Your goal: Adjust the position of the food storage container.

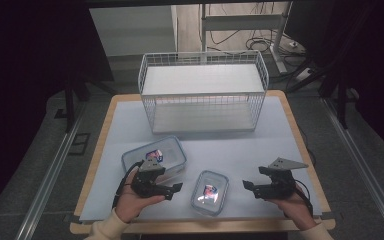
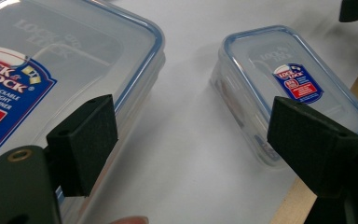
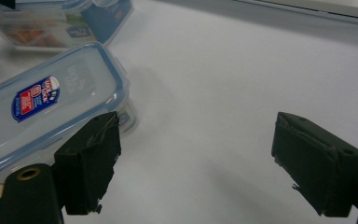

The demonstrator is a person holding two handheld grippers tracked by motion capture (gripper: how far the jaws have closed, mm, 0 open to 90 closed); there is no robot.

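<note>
Both grippers [image 1: 177, 189] [image 1: 247, 184] level, flanking small container [image 1: 209, 192], fingers apart.

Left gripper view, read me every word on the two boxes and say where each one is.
"LOCK & LOCK", "STACKABLE AIRTIGHT CONTAINER": sticker on big box lid.
"LOCK LOCK": embossed on that lid.
"LOCK & LOCK": sticker on small box lid; its smaller lines are too blurred to read.
</note>
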